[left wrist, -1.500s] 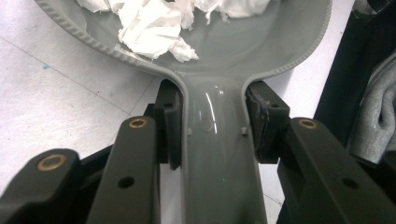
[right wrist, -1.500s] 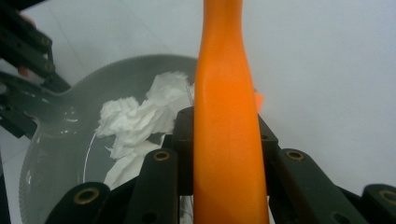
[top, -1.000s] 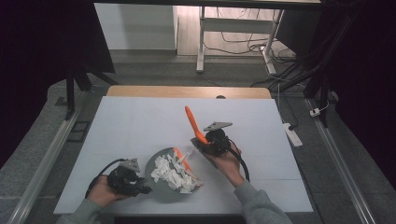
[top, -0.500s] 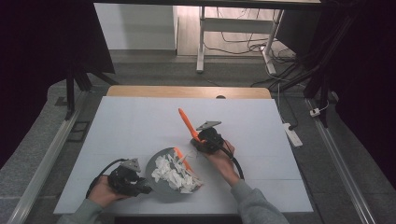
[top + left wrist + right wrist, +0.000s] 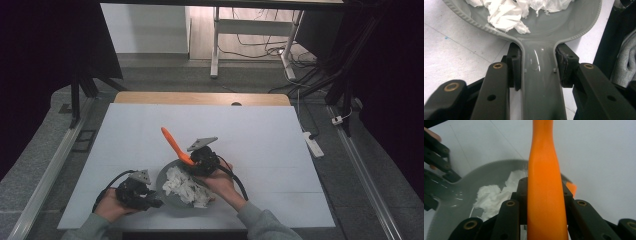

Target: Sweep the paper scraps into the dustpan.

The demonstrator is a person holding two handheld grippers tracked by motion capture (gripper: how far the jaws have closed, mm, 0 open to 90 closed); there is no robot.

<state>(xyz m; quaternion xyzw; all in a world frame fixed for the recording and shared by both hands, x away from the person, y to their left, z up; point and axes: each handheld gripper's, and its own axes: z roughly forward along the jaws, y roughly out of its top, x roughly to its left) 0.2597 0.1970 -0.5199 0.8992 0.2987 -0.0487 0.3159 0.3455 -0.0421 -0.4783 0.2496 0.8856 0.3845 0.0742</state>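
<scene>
Our left gripper (image 5: pixel 142 196) is clamped on the grey dustpan's (image 5: pixel 167 192) handle, pan just ahead of its jaws. The crumpled white tissue (image 5: pixel 187 186) inside it looks light and soft, likely to scatter if we tip. Our right gripper (image 5: pixel 200 162) grips the orange brush (image 5: pixel 172 142) by its stiff, smooth handle, which rises beyond the jaws, tissue just beneath; a low grip should resist slipping.

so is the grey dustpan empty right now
No, crumpled white paper lies in the grey dustpan, whose handle the left gripper clamps.
</scene>
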